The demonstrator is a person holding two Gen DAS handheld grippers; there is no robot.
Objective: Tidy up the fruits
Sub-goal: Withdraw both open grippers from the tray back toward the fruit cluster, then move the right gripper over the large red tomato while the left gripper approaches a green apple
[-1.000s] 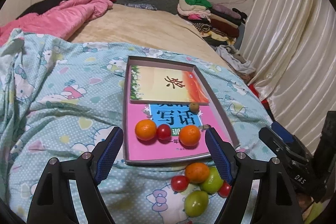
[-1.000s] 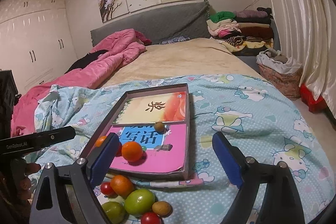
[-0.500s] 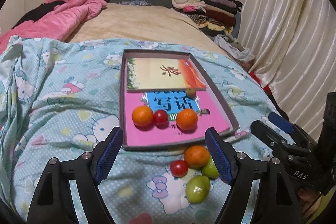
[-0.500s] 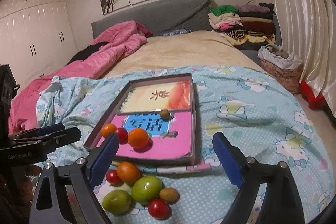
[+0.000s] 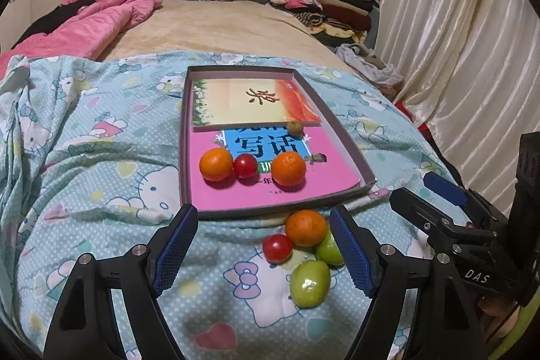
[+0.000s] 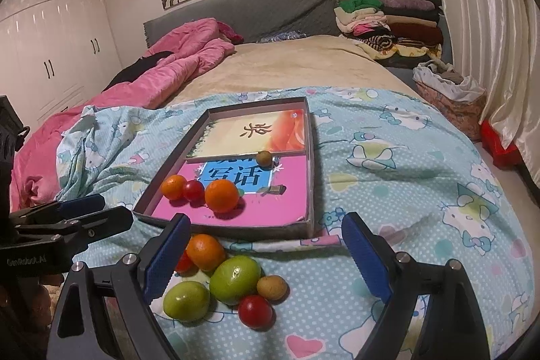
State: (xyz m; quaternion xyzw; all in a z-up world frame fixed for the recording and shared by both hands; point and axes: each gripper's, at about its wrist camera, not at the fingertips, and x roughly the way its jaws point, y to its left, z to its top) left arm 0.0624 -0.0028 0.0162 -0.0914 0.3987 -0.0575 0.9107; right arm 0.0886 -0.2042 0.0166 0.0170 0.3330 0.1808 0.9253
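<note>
Between the spread jaws of the left gripper [image 5: 263,245] lies only patterned quilt [image 5: 101,157]; it hovers released, grasping nothing, with the loose fruit pile at its 2 o'clock. The right gripper [image 6: 266,253] is likewise wide open and empty, its left finger just beside the loose orange [image 6: 205,251] and half hiding a red tomato behind it.

That pile sits on the quilt just outside the near wall of the shallow box tray [image 6: 308,157]: the orange, two green fruits [image 6: 235,279], a small brown fruit [image 6: 271,287] and another cherry tomato [image 6: 254,311], all touching in a cluster, probably because the soft bedding dips there and keeps them from rolling.

Inside the tray, toward 12 o'clock, two oranges [image 5: 288,168] flank a tomato [image 5: 245,165] in a row on the pink book [image 5: 303,188], which gives them a flat, firm bed. A small olive-brown fruit [image 5: 294,128] rests farther back, against the edge of the yellow-orange book [image 5: 236,100].

Judging from this, sorting is about half done; the right gripper seems best placed for the next pick, likely the orange.
</note>
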